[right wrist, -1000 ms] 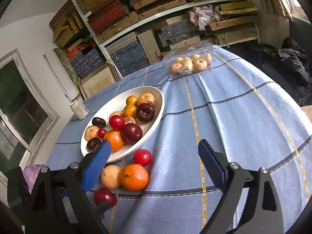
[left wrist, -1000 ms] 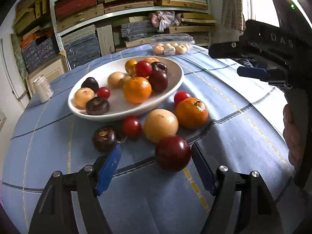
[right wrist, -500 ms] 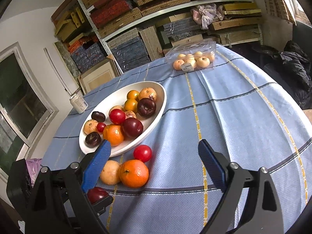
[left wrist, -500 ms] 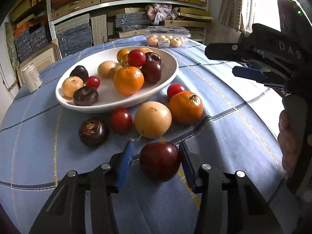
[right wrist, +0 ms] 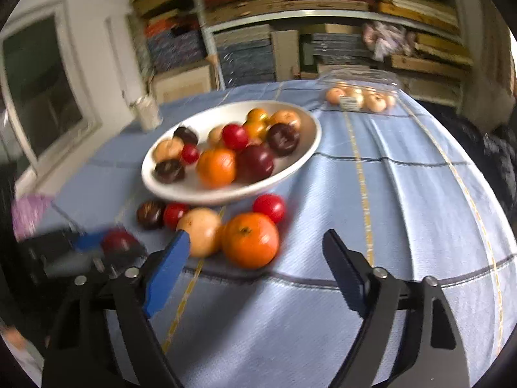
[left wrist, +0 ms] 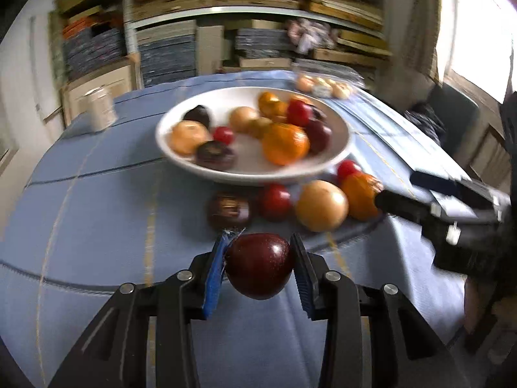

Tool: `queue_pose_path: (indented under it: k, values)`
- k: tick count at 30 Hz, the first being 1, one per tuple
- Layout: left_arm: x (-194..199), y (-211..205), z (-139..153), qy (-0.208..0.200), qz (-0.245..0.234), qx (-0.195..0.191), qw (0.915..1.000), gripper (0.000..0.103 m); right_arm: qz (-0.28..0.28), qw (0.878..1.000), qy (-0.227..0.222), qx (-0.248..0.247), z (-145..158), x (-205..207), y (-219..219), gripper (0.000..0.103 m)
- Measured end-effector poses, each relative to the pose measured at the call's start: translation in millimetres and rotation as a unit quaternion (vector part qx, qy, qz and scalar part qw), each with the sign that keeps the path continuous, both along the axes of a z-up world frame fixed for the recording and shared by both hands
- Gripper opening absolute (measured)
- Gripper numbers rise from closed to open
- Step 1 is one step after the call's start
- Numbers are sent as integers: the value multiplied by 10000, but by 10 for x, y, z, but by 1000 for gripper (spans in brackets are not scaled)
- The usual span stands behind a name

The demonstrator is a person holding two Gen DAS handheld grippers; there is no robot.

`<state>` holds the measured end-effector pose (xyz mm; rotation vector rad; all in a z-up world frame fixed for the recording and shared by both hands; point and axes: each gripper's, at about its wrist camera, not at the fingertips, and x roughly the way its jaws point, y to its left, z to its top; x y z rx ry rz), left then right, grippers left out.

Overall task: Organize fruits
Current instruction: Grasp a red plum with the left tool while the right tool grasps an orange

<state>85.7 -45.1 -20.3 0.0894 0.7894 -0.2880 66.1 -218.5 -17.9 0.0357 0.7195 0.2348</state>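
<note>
A white bowl (left wrist: 274,176) holding several fruits sits mid-table on the blue cloth. In front of it lie a dark brown fruit (left wrist: 228,210), a red tomato (left wrist: 274,202), a pale yellow fruit (left wrist: 321,205) and an orange (left wrist: 360,195). My left gripper (left wrist: 260,237) is closing, its blue pads pressed on both sides of a dark red fruit (left wrist: 258,265) just off the cloth. My right gripper (right wrist: 255,237) is also closing. The orange (right wrist: 250,239) lies between its fingertips, untouched by either pad. The left gripper (right wrist: 80,252) shows at the right wrist view's left edge.
A small pale jar (left wrist: 98,108) stands left of the bowl. A clear plastic box of pale fruit (right wrist: 358,97) sits at the table's far side. Stacked shelves fill the wall behind. The table drops off on the right, and a hand holds the right gripper there.
The left jaws closed on the dark red fruit and carried it off the cloth. The right gripper swung in over the loose fruit, rolled, and its jaws narrowed.
</note>
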Motion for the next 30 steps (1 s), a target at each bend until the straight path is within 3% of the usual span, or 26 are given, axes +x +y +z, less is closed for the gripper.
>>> queue_pose_path:
  k: [3, 9, 16, 18, 21, 30]
  values:
    - [43, 105, 21, 67, 198, -91, 9997, 40, 87, 9997, 68, -229, -64, 44, 74, 67]
    - [25, 84, 36, 59, 142, -85, 9998, 40, -94, 9997, 233, -45, -117, 134, -51, 55]
    - [23, 61, 16, 99, 145, -94, 9998, 40, -50, 9992, 363, -155, -161, 267, 25, 54]
    - [20, 55, 5, 116, 140, -81, 9998, 40, 42, 9984, 533, -161, -209, 329, 57, 47]
    - [21, 48, -14, 134, 136, -43, 9998, 40, 49, 9983, 585, -35, -219, 352, 41, 46]
    - [45, 83, -31, 152, 199, -14, 9997, 40, 44, 9991, 406, 122, -146, 217, -15, 45]
